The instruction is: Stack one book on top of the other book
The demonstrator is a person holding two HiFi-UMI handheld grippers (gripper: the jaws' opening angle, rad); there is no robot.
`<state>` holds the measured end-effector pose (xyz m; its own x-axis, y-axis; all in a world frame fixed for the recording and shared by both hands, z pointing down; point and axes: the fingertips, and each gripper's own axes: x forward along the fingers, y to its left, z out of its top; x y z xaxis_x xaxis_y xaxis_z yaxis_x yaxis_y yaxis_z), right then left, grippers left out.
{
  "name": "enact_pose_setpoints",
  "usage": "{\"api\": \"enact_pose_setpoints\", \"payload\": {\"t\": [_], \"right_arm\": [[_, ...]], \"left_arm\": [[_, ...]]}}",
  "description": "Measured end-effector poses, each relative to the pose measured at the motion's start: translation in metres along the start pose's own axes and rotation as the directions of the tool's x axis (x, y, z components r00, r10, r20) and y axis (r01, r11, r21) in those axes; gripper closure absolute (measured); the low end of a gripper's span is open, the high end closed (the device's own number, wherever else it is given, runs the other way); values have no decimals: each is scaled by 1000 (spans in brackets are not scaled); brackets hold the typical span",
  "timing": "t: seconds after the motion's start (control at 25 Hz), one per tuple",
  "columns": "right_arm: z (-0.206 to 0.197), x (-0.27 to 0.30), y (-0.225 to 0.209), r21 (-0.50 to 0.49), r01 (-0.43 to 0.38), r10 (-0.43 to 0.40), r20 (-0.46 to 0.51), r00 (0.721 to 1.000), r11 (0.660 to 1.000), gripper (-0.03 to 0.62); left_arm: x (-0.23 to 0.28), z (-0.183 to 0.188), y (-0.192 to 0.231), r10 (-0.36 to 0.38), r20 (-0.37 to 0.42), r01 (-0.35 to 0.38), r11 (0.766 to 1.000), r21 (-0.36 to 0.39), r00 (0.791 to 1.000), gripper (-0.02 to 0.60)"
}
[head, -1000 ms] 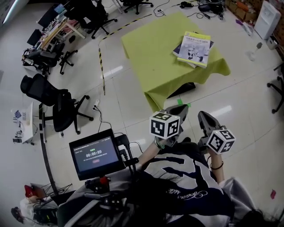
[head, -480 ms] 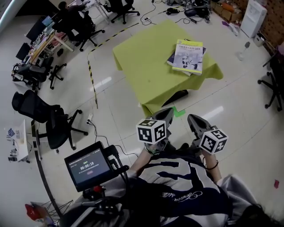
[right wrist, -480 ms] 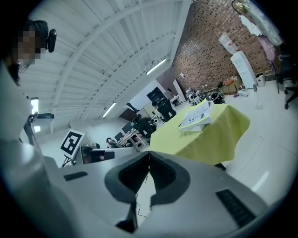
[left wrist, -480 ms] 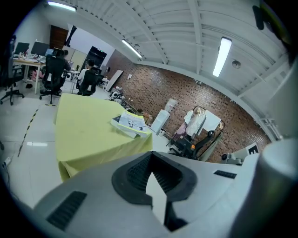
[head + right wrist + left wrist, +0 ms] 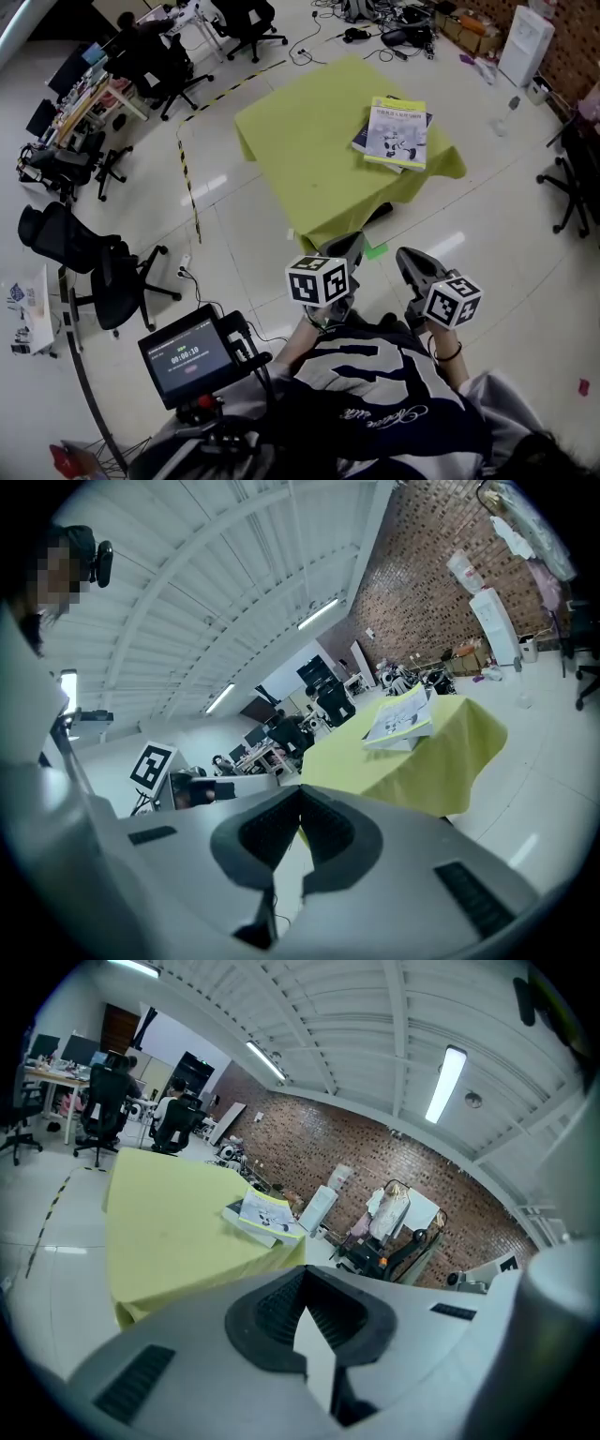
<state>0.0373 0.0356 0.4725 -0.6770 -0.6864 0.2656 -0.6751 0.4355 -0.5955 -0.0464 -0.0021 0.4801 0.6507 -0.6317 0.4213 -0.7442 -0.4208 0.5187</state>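
Observation:
Two books lie stacked on the far right part of a low table under a yellow-green cloth (image 5: 300, 150). The top book (image 5: 397, 133) has a white and yellow-green cover; a dark blue book (image 5: 360, 141) shows at its left edge beneath. Both grippers are held over the floor in front of the table's near corner, well short of the books. My left gripper (image 5: 349, 247) and right gripper (image 5: 410, 262) are shut with nothing between the jaws. The left gripper view shows its jaws (image 5: 302, 1276) closed and the books (image 5: 264, 1215) far ahead. In the right gripper view the jaws (image 5: 300, 795) are closed and the books (image 5: 403, 718) lie ahead to the right.
Black office chairs (image 5: 98, 272) stand on the shiny floor at the left, with desks behind. A yellow-black tape line (image 5: 187, 169) runs left of the table. A small screen (image 5: 187, 354) is mounted beside the person. A white unit (image 5: 521, 34) and cables lie beyond the table.
The whole view has shifted: the table and books now sit a little nearer and more to the left. Both grippers have travelled along with the person, still shut.

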Motion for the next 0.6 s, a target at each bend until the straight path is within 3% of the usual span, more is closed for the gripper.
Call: {"api": "enact_pose_setpoints", "payload": {"t": [0.6], "right_arm": [[-5,5,5,-1,0,0,5,1000,1000,599]], "left_arm": [[-5,-1,7,-3,-19,3,1000,8,1000,577]]}}
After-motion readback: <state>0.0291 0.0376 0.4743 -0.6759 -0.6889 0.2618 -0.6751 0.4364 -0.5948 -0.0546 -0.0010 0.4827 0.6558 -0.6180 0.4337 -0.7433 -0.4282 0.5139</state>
